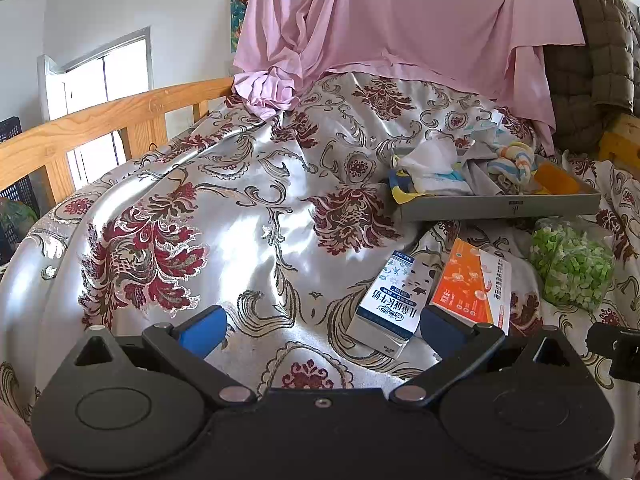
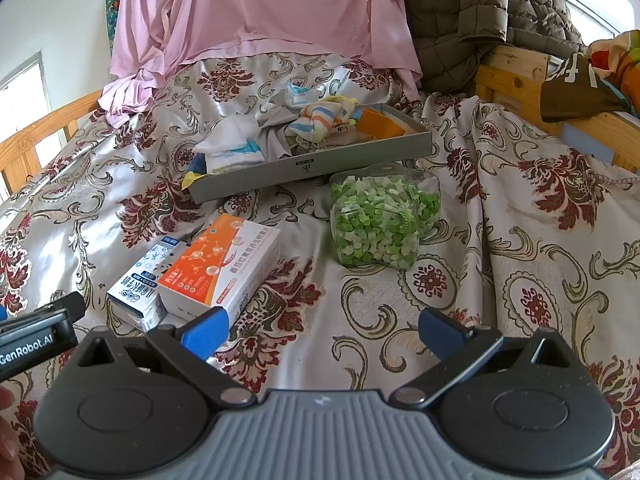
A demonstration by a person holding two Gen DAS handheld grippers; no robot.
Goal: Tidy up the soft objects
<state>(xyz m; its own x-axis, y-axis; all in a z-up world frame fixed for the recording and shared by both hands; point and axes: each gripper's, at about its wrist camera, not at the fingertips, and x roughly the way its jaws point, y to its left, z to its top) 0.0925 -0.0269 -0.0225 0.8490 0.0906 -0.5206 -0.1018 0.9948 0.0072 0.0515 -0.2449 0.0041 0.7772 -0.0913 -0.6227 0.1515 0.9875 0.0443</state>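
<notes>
Damask bedspread [image 2: 520, 240], tray of socks [image 2: 312, 166] ahead – both grippers wide, empty

The left tongs [image 1: 322, 326] are spread wide, the two blue pads [image 1: 204, 330] far apart, and nothing is between them. The right tongs [image 2: 322, 330] are also wide apart and hold nothing. Both point forward and slightly down, side by side. In the right wrist view, the left tongs' body shows at the left edge.
</notes>
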